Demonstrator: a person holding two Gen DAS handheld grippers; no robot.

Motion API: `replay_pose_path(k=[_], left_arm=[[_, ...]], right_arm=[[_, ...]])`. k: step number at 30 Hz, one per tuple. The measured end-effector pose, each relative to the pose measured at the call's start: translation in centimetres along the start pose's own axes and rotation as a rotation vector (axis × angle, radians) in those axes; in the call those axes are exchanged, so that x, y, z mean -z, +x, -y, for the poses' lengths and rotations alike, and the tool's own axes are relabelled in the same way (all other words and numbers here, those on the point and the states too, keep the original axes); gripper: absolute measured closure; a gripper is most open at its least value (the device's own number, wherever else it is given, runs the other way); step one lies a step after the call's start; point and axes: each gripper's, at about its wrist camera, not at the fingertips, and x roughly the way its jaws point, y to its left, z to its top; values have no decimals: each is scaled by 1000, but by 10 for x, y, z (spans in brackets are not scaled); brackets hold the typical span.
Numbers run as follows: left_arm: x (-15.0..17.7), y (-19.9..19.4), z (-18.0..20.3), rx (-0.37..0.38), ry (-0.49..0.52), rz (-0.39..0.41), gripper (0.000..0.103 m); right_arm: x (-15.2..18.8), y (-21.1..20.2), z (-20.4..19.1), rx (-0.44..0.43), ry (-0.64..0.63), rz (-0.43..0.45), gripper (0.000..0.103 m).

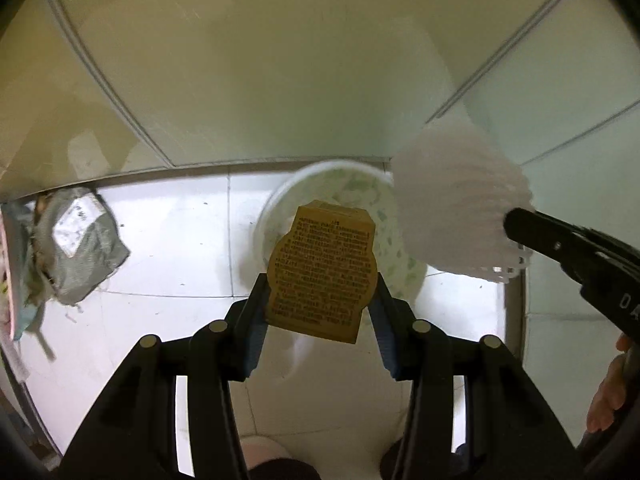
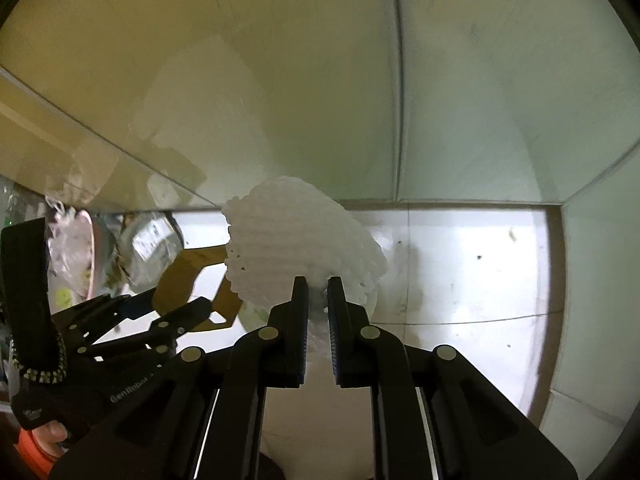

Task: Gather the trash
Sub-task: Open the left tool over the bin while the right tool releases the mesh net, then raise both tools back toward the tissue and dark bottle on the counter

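Observation:
My left gripper (image 1: 322, 284) is shut on a flattened yellow-brown carton (image 1: 324, 268) with printed text and holds it above a white paper bowl (image 1: 280, 208) with green specks that sits on the floor by the wall. My right gripper (image 2: 318, 284) is shut on a white foam fruit net (image 2: 296, 240); the net also shows in the left wrist view (image 1: 456, 208), just right of the bowl. The carton (image 2: 180, 280) and left gripper (image 2: 168, 312) show at the left of the right wrist view.
A crumpled grey mailing bag with a white label (image 1: 76, 240) lies on the white tiled floor (image 1: 168, 240) at the left, with more wrappers (image 1: 12, 272) beside it. Tiled walls (image 1: 280, 60) meet in a corner close behind the bowl.

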Motion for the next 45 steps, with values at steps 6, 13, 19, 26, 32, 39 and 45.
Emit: replay_pose_path(k=[6, 13, 19, 26, 32, 39, 45], left_arm=[[4, 34, 2, 29, 20, -16, 55], [6, 23, 3, 15, -3, 2, 55], [3, -48, 16, -14, -8, 28, 55], [-2, -181, 41, -7, -8, 55, 55], [-11, -310, 58, -10, -12, 115, 55], [-28, -475, 71, -14, 14, 265, 55], [-41, -597, 78, 0, 74, 418, 55]], right_arm=[[4, 22, 1, -3, -29, -10, 87], [3, 22, 4, 30, -64, -19, 81], [-1, -27, -5, 20, -36, -29, 81], [-13, -122, -35, 21, -33, -27, 81], [-31, -239, -71, 1, -32, 22, 81], [-58, -401, -132, -12, -42, 176, 81], [-64, -497, -170, 46, -58, 352, 81]])
